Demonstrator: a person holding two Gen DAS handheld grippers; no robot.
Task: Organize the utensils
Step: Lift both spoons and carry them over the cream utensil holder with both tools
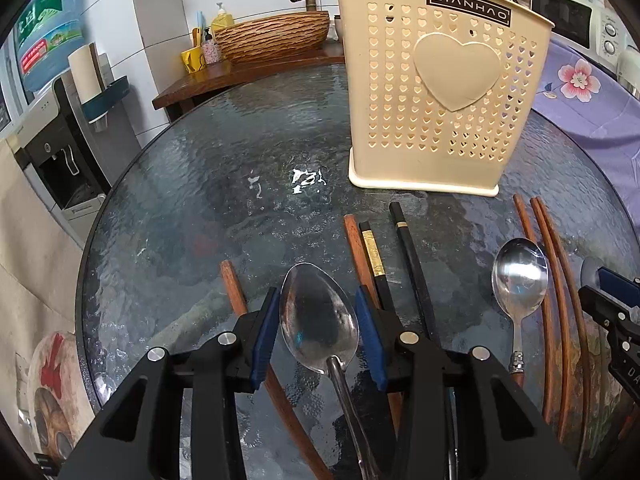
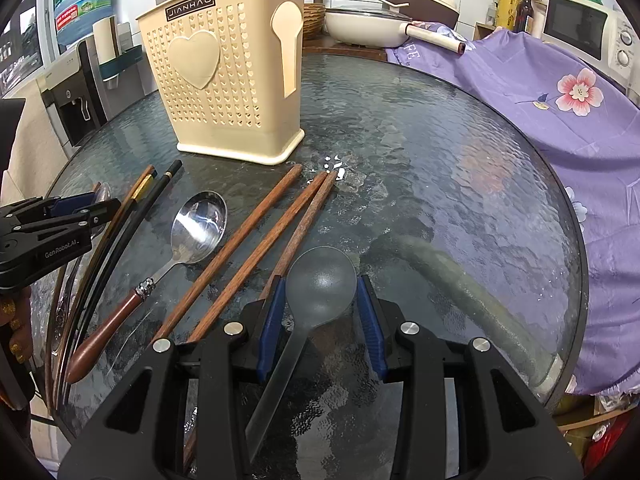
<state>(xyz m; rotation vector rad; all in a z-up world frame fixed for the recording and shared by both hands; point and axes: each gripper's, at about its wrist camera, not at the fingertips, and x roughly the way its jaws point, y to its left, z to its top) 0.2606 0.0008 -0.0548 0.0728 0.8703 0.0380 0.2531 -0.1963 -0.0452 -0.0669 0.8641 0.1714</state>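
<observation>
- Left wrist view: the left tongs (image 1: 318, 330) are straddling the bowl of a large steel spoon (image 1: 318, 320) lying on the glass bench (image 1: 200, 200), the blue pads (image 1: 266, 332) standing partly apart on either side of the bowl. Whether they are already pressing its edges cannot be told; they look just beside it. The pick-up step appears to be in hand. The cream utensil holder (image 1: 436, 92) is standing upright beyond, with dark chopsticks (image 1: 412, 264) and brown chopsticks (image 1: 556, 280) lying between it and the tongs, and a wood-handled spoon (image 1: 519, 280) alongside. The next move is likely calling for a firm clamp, a lift, then a carry over the holder's open top.
- Right wrist view: the right tongs (image 2: 321, 308) are sitting partly apart around a translucent grey spoon (image 2: 320, 280), its bowl between the blue pads (image 2: 372, 328), which are close against its sides; a true grip cannot be confirmed. The wood-handled spoon (image 2: 198, 228) and brown chopsticks (image 2: 240, 248) are lying to the left, the utensil holder (image 2: 228, 76) standing far left on the bench (image 2: 440, 140). The left tongs (image 2: 86, 206) are showing at the frame's edge. This spoon, too, is judged to be waiting for lifting.
</observation>
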